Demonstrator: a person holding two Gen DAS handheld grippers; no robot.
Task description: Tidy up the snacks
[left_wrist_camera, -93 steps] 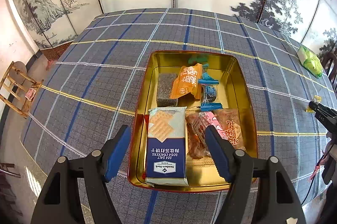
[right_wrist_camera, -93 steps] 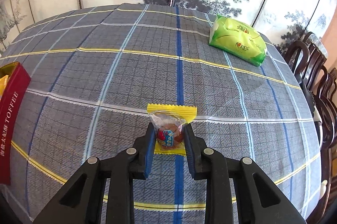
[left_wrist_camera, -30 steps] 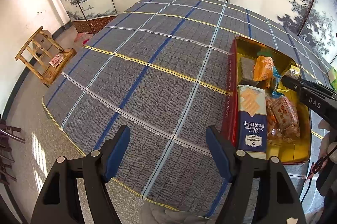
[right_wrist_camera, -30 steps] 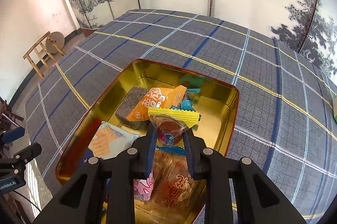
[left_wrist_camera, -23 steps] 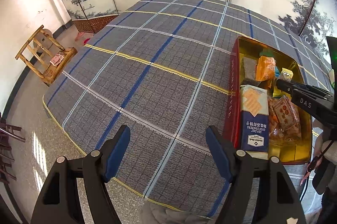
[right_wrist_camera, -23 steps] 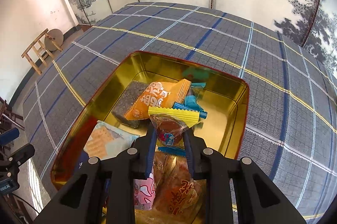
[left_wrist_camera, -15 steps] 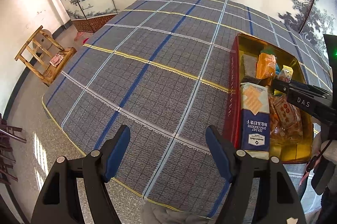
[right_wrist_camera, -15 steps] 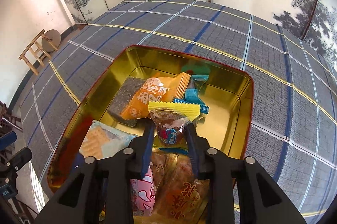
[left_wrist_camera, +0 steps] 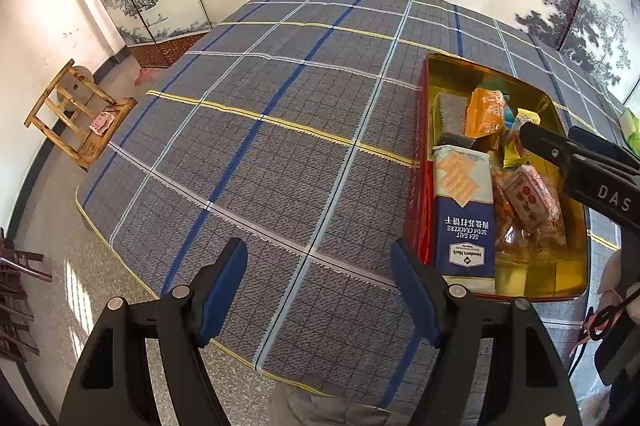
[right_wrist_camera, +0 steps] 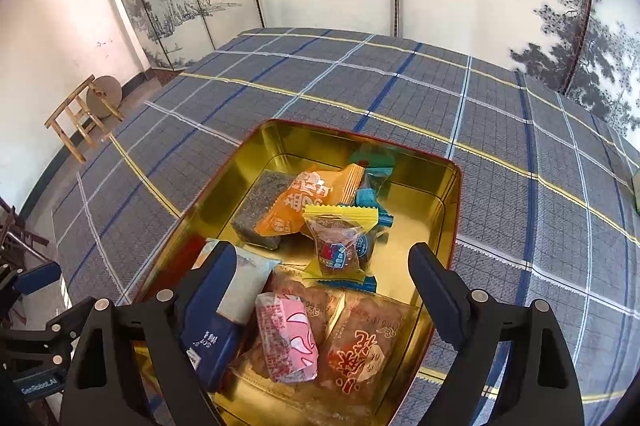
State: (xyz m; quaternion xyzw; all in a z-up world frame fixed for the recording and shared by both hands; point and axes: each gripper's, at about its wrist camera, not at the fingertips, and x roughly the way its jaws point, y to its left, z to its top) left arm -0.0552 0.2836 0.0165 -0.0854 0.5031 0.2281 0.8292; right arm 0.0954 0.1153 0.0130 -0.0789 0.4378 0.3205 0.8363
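Two grippers show, and only the right gripper (right_wrist_camera: 322,300) is over the gold tin (right_wrist_camera: 448,202). Its jaws are opening, and the yellow-edged candy (right_wrist_camera: 340,246) lies free in the middle of the frame, above and ahead of the blue pads, resting on the other packets with its long axis running up and down the picture. Nothing is pressed between the pads. Left gripper (left_wrist_camera: 318,296) stands wide and empty over the checked cloth (left_wrist_camera: 260,146), the tin far to its right. One green bag (left_wrist_camera: 631,130) (only a corner visible) lies at the right edge, probably next, nearer the right hand.
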